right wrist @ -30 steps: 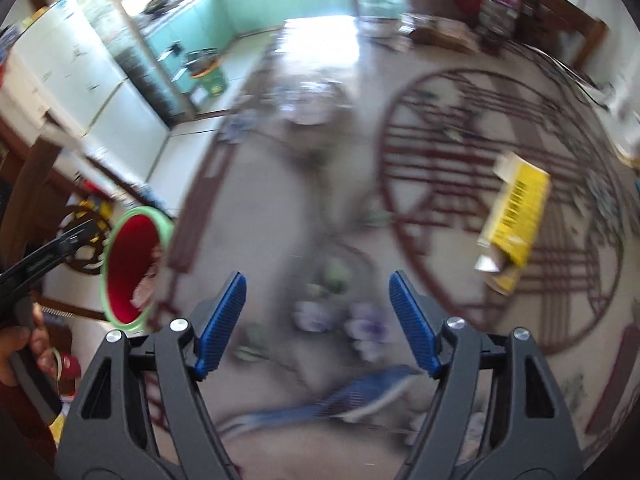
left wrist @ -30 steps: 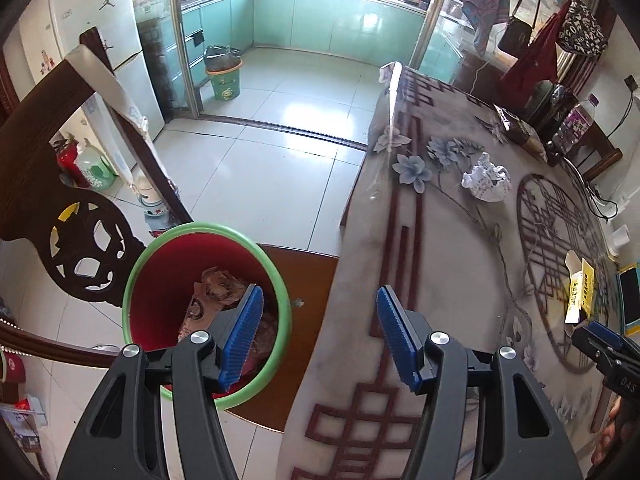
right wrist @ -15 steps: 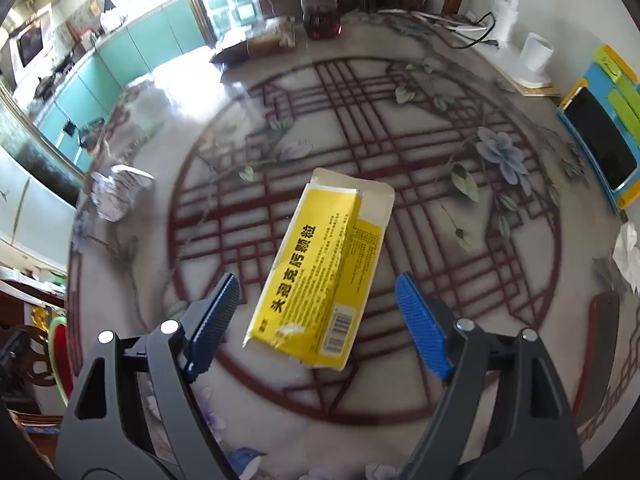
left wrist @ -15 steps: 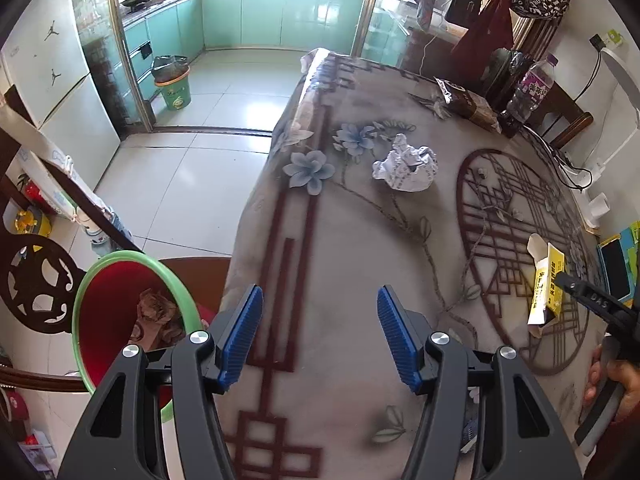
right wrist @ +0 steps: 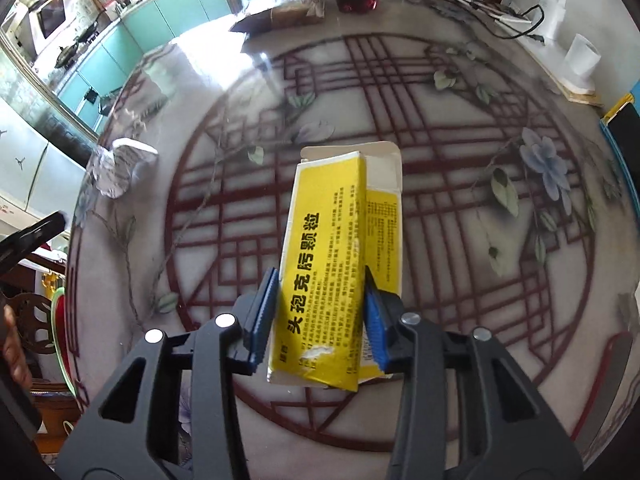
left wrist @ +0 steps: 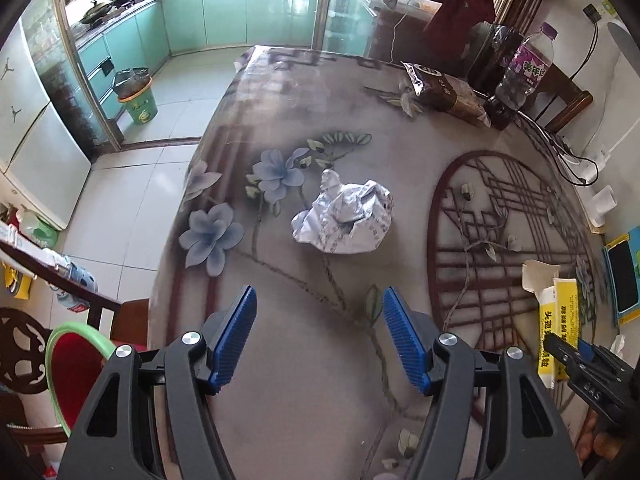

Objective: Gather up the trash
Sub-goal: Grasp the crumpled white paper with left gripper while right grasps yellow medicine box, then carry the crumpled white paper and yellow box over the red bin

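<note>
The flattened yellow carton (right wrist: 326, 268) lies on my desk (right wrist: 460, 240), and my right tongs (right wrist: 320, 312) are closing on it, pads against both long edges. My left tongs (left wrist: 316, 336) are opening, nothing between them, above the desk short of the crumpled white paper (left wrist: 344, 218). The red bin (left wrist: 76, 376) sits off the desk's left edge.

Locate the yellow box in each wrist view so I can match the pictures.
Left wrist view: the yellow box lies at the far right edge, with the right gripper on its near end.
Right wrist view: it sits at centre, and the jaws are closing on its sides.
Shared landmark: the crumpled paper, mid-table in the left view, at the left edge in the right view.
</note>
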### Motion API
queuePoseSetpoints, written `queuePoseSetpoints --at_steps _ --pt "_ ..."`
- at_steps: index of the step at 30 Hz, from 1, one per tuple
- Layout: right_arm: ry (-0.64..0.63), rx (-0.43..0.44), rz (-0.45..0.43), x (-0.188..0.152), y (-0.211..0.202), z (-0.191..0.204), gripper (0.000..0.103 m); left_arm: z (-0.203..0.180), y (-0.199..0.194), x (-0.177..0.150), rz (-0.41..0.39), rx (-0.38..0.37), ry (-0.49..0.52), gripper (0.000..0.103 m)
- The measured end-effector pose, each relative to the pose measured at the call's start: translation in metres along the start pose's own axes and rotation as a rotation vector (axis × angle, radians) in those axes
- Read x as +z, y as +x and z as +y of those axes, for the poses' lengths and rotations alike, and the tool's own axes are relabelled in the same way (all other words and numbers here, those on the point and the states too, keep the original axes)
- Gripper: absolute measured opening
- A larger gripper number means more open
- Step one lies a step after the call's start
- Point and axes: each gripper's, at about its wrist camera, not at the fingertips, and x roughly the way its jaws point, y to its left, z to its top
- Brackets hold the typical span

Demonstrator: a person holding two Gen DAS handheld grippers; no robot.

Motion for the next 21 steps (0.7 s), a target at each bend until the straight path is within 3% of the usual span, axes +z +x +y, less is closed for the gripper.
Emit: queuePoseSetpoints --at_steps 6,7,9,10,21 --pt "0.037 0.013 -0.036 0.009 -0.011 -0.013 0.039 -0.022 0.044 0.039 0.016 -0.027 0.000 0.063" --pt "0.042 0.013 -0.034 0.009 -0.011 -0.015 0.039 -0.025 0.052 0.042 0.030 -0.032 0.003 0.061" --pt "0.048 0.014 -0.029 0.010 -0.010 -0.018 0.039 -0.028 0.061 0.043 0.042 -0.045 0.002 0.048" --pt "0.051 0.014 -0.027 0.010 -0.009 -0.019 0.039 -0.029 0.063 0.043 0.037 -0.050 0.001 0.048" --pt "0.020 0.024 -0.031 0.006 -0.012 -0.004 0.039 -0.011 0.026 0.021 -0.006 -0.084 -0.040 0.044"
